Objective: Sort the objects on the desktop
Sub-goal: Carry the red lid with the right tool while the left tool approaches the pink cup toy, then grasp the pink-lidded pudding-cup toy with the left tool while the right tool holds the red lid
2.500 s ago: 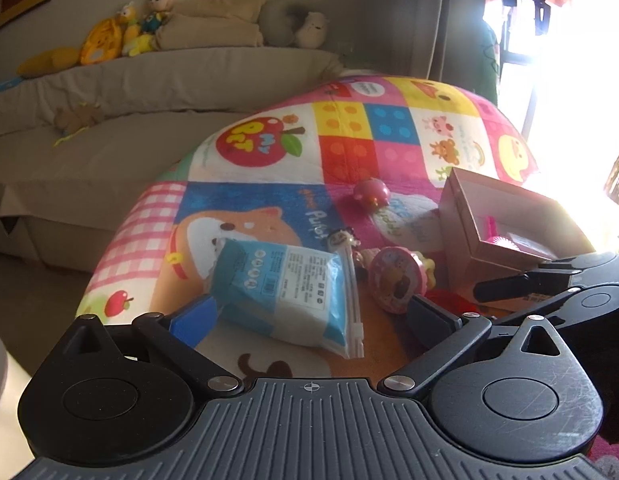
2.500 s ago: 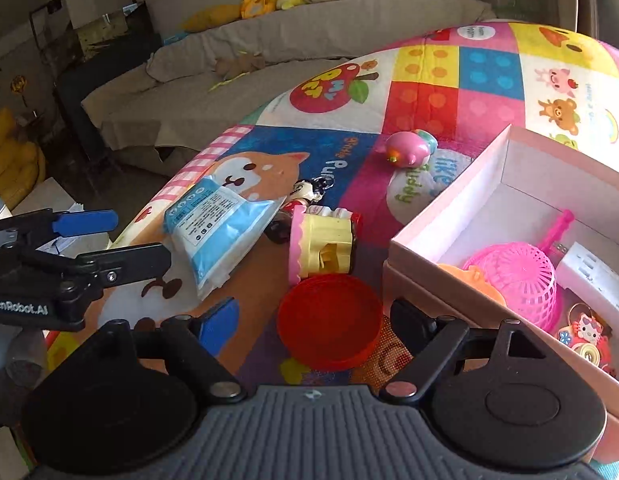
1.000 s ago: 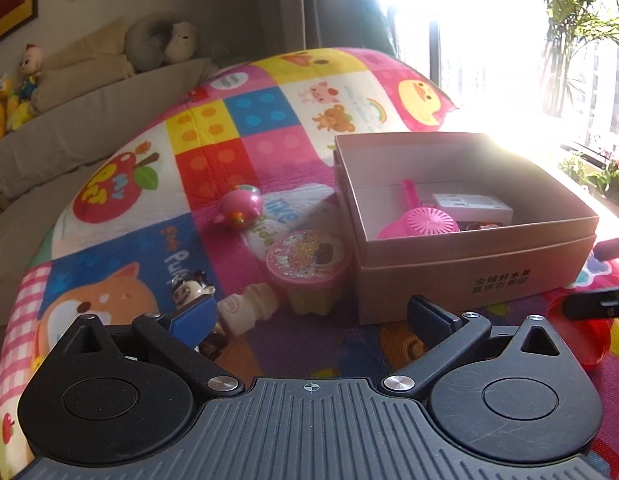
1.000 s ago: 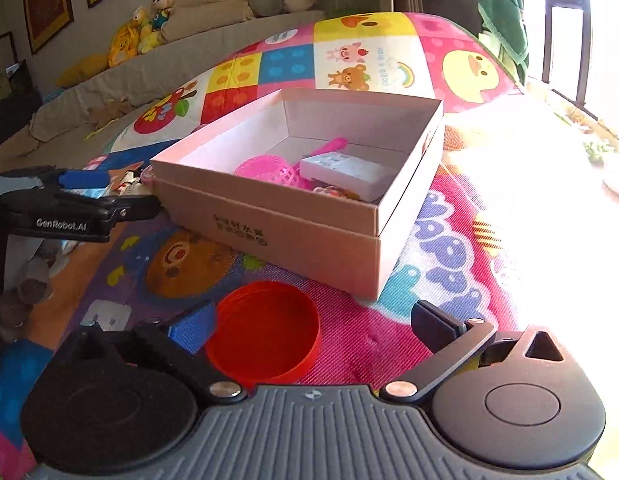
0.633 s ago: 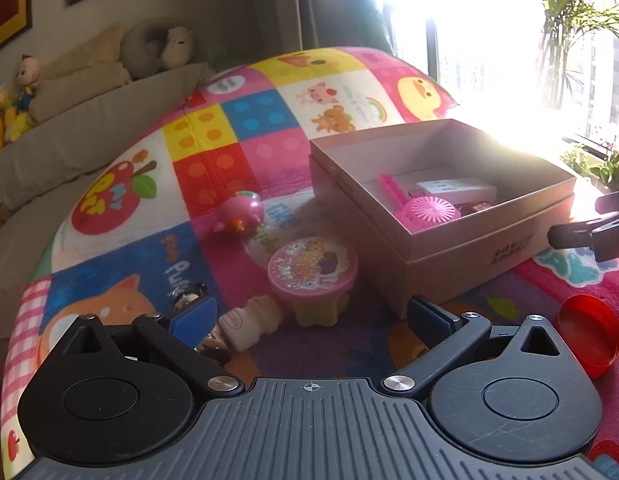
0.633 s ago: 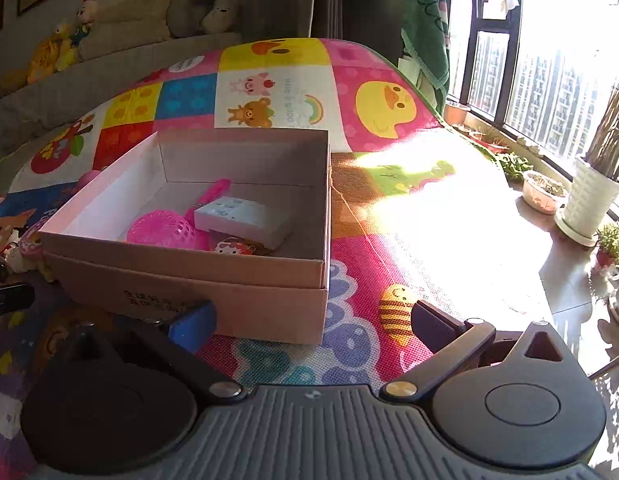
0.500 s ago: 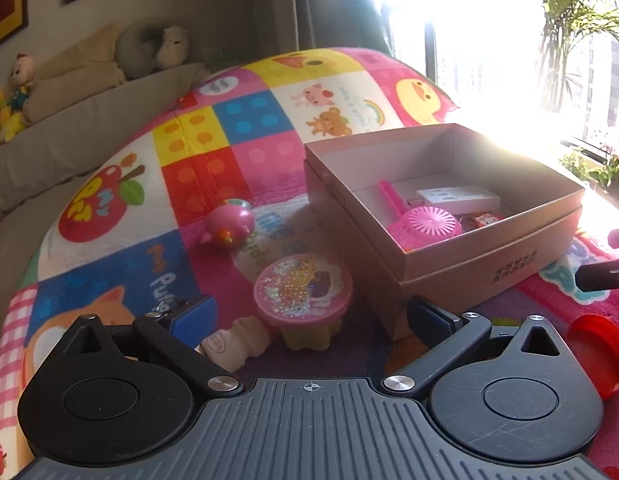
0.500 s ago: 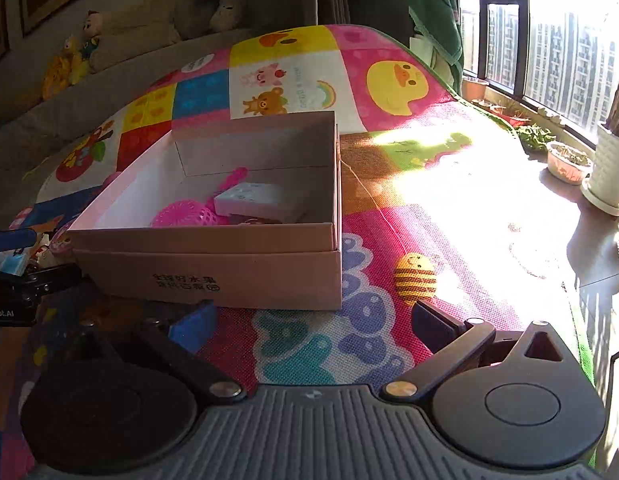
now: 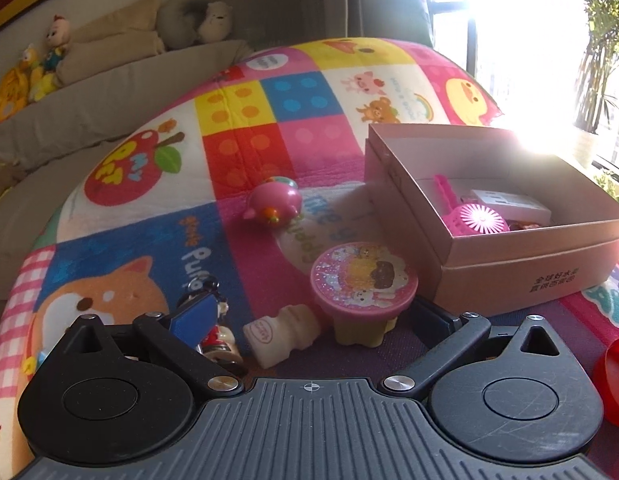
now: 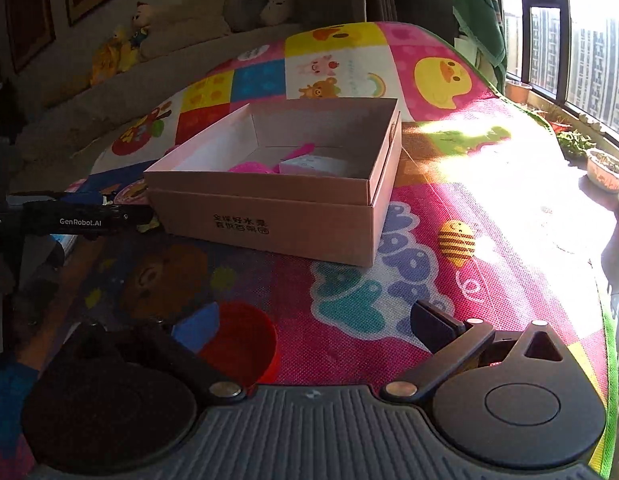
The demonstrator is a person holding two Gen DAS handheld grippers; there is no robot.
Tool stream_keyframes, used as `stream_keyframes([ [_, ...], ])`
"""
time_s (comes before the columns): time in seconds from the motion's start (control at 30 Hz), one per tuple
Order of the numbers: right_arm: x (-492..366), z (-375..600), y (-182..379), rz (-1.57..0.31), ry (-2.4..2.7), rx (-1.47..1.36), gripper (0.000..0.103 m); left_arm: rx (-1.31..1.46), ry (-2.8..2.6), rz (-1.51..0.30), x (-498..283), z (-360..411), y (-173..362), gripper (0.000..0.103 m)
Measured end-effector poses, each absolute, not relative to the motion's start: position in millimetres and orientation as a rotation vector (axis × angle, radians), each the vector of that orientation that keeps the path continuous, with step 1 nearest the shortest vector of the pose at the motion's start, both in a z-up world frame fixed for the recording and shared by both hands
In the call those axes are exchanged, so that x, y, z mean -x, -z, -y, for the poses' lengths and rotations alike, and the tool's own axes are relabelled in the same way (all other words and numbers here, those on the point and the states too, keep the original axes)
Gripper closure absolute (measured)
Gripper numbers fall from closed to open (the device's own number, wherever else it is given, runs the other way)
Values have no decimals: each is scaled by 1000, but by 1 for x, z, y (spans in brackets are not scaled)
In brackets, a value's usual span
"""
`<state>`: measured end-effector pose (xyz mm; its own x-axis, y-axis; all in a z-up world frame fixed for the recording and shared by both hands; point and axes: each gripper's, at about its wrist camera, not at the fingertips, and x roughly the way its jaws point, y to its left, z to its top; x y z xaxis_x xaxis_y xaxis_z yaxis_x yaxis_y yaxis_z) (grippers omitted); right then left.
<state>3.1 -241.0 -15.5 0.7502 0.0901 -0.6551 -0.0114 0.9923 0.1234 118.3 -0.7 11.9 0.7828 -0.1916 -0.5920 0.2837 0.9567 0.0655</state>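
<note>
- Left gripper (image 9: 309, 314) hovers low over the play mat (image 9: 237, 148), fingers wide apart, gripping nothing.
- Between them stands the pink glitter-topped toy (image 9: 363, 280) on its yellow base, just left of the cardboard box (image 9: 509, 268).
- A cream bottle-shaped toy (image 9: 281, 334) lies touching that base; a pink round toy (image 9: 274, 202) sits farther off.
- Right gripper (image 10: 309, 326) is spread open too, its left finger over the red lid (image 10: 239, 346).
- The small figure (image 9: 213, 336) is mostly hidden behind the left finger; the box's contents are glare-washed.
</note>
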Motion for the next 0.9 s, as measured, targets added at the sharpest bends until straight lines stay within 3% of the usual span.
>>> stream_keyframes([
  [0.17,-4,238,19,-735,-61,-100,0,-137,257,-624,-125,7,-9,1],
  [0.3,-5,237,20,-736,-58,-91,0,-134,306,-623,-128,16,-7,30],
  [0.43,-5,234,21,-736,-52,-74,0,-128,312,-619,-127,16,-8,43],
  [0.83,13,212,14,-737,-252,-10,0,-81,434,-661,-12,-6,-18,41],
  [0.9,13,202,16,-739,-245,43,0,-85,446,-679,0,-6,-14,27],
])
